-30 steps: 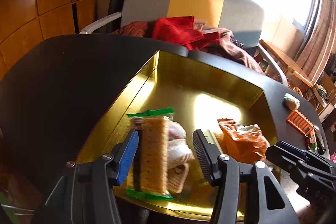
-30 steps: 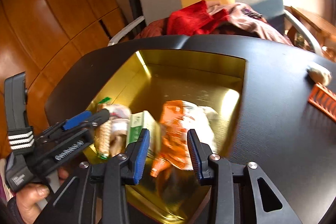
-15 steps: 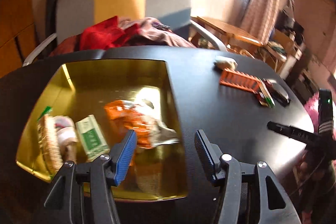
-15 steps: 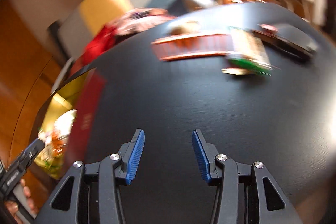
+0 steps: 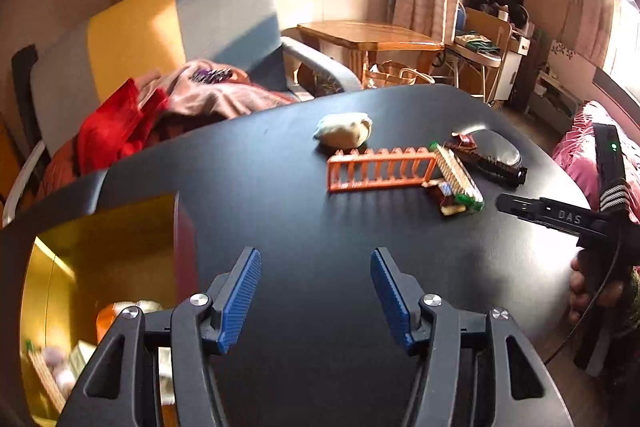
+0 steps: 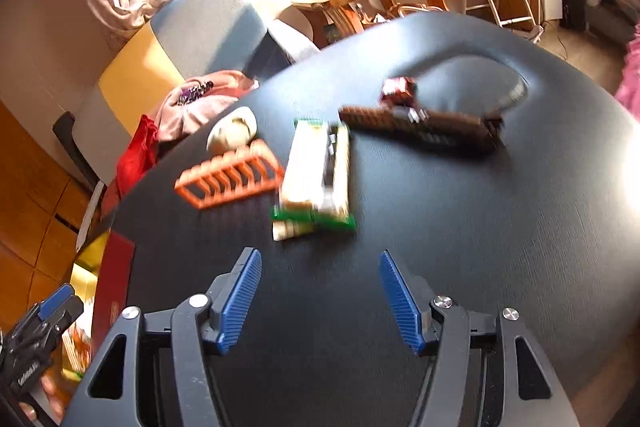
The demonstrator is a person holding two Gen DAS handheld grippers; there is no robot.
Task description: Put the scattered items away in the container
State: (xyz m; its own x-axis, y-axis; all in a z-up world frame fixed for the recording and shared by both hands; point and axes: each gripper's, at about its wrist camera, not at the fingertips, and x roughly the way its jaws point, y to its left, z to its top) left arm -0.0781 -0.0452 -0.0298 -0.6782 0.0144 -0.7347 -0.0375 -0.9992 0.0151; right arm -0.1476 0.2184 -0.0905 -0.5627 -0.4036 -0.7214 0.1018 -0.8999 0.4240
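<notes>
The gold-lined container with a red outer wall sits at the table's left and holds several snack packs; it shows at the left edge of the right wrist view. On the black table lie an orange plastic rack, a cracker pack with green ends, a beige lump and a dark brown bar. My left gripper is open and empty, just right of the container. My right gripper is open and empty, just short of the cracker pack.
A dark rounded pad lies behind the brown bar. A small red wrapped item sits beside it. An armchair with red and pink clothes stands behind the table. A wooden side table is further back.
Both grippers have swung right, away from the container. The left has released the cracker pack into it. The right has left the orange bag there and moved close to the scattered items.
</notes>
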